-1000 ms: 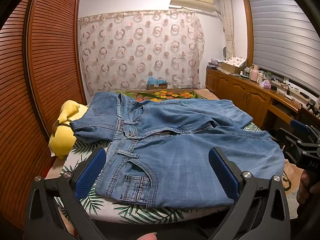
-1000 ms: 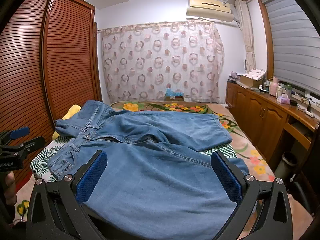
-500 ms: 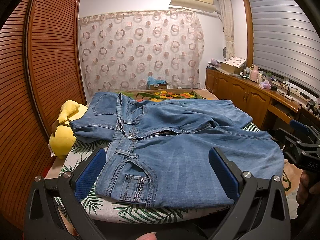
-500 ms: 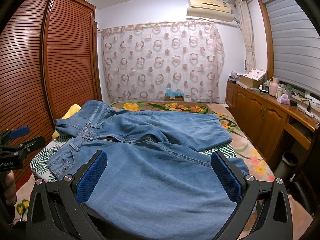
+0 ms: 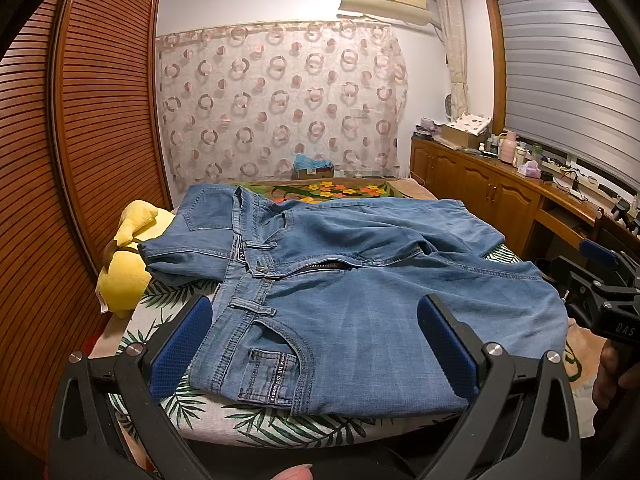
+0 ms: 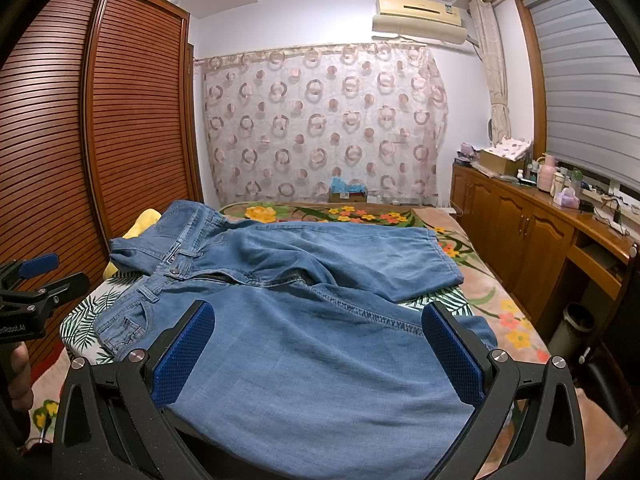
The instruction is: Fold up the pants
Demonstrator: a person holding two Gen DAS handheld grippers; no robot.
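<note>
Blue denim pants [image 5: 352, 292] lie front up across the bed, waistband at the left, legs running right; they also show in the right wrist view [image 6: 304, 320]. The far leg lies beyond the near one. My left gripper [image 5: 316, 340] is open and empty, held near the front pocket at the bed's near edge. My right gripper [image 6: 318, 352] is open and empty over the near leg, which hangs over the bed edge. Each gripper shows at the side of the other's view: the right one [image 5: 600, 292], the left one [image 6: 36, 292].
A yellow plush toy [image 5: 124, 264] lies at the bed's left by the wooden wardrobe [image 5: 80, 160]. A floral bedspread [image 6: 360, 216] covers the bed. A wooden cabinet [image 6: 528, 232] with bottles runs along the right wall; a bin [image 6: 576, 320] stands below it.
</note>
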